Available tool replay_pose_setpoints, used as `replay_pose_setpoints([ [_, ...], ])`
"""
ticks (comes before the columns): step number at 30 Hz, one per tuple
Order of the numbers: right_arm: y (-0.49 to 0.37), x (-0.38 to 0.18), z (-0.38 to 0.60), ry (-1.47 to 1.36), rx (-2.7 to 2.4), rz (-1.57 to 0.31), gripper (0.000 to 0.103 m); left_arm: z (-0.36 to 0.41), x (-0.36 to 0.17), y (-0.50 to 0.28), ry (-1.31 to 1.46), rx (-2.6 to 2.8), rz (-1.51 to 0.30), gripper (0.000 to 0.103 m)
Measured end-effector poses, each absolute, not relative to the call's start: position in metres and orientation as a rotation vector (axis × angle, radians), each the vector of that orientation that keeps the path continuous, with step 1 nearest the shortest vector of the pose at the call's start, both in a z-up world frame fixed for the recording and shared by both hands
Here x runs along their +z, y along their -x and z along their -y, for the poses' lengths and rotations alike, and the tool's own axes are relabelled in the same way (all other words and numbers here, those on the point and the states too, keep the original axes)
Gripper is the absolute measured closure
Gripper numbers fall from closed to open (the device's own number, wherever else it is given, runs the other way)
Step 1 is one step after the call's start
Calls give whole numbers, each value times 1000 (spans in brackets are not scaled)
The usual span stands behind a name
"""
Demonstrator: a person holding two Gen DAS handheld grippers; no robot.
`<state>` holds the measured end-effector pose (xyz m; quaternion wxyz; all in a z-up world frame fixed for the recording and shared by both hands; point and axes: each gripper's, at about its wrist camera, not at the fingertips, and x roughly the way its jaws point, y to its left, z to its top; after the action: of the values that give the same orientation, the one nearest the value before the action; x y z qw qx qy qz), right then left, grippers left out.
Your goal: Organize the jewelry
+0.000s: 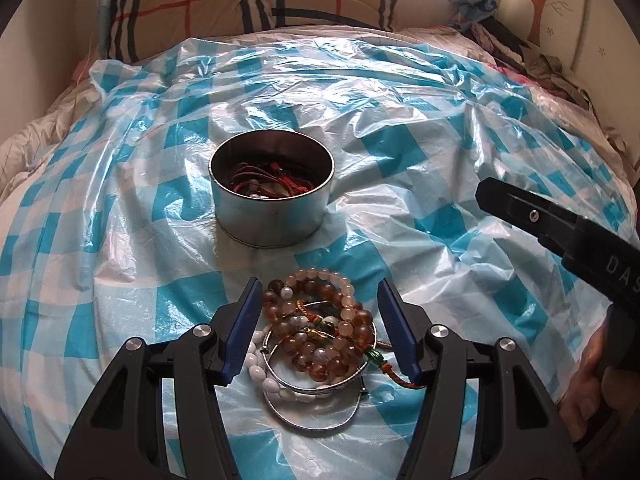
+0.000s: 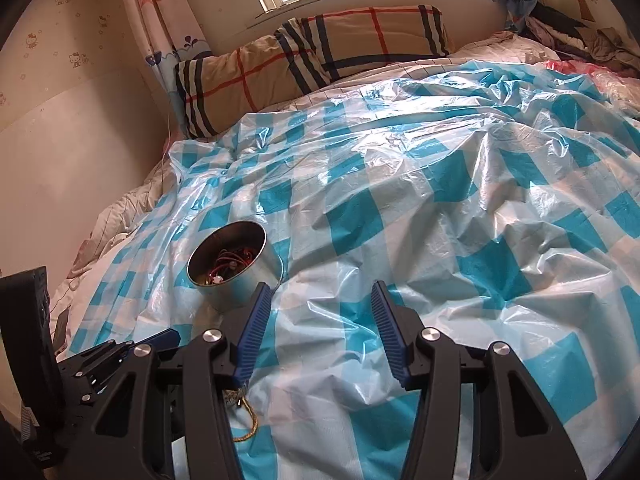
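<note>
A pile of jewelry [image 1: 320, 332] lies on the blue checked plastic sheet [image 1: 120, 220]: amber bead bracelets, a white bead bracelet [image 1: 260, 364] and silver bangles [image 1: 320, 420]. My left gripper [image 1: 318, 294] is open, its blue pads on either side of the pile, just above it. A round metal tin [image 1: 272, 188] with red cords and beads inside stands beyond the pile. My right gripper [image 2: 318, 296] is open and empty over the sheet, right of the tin [image 2: 230, 264]. It shows from the side in the left wrist view [image 1: 560, 228]. A gold cord [image 2: 246, 420] peeks out below its left finger.
The sheet covers a bed. Plaid pillows [image 2: 312, 56] lie at the head under a window. A wall [image 2: 60, 140] runs along the left side. Crumpled clothes [image 1: 540, 64] are piled at the far right. The left gripper's body [image 2: 100, 360] is at the lower left of the right wrist view.
</note>
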<state>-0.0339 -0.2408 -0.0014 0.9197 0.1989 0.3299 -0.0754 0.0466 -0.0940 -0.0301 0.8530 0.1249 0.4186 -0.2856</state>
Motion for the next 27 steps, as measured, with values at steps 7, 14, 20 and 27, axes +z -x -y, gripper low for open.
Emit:
replay_pose_setpoints([
  [7, 61, -3, 232, -248, -130, -793, 47, 101, -40, -60, -204, -642, -962, 46],
  [14, 57, -8, 210, -178, -43, -849, 47, 109, -54, -71, -242, -600, -1001, 75],
  [20, 46, -12, 168, -44, 111, -910, 47, 92, -49, -77, -148, -625, -1022, 92],
  [27, 28, -19, 144, 24, 206, -950, 47, 59, -43, -89, 76, -656, -1050, 96],
])
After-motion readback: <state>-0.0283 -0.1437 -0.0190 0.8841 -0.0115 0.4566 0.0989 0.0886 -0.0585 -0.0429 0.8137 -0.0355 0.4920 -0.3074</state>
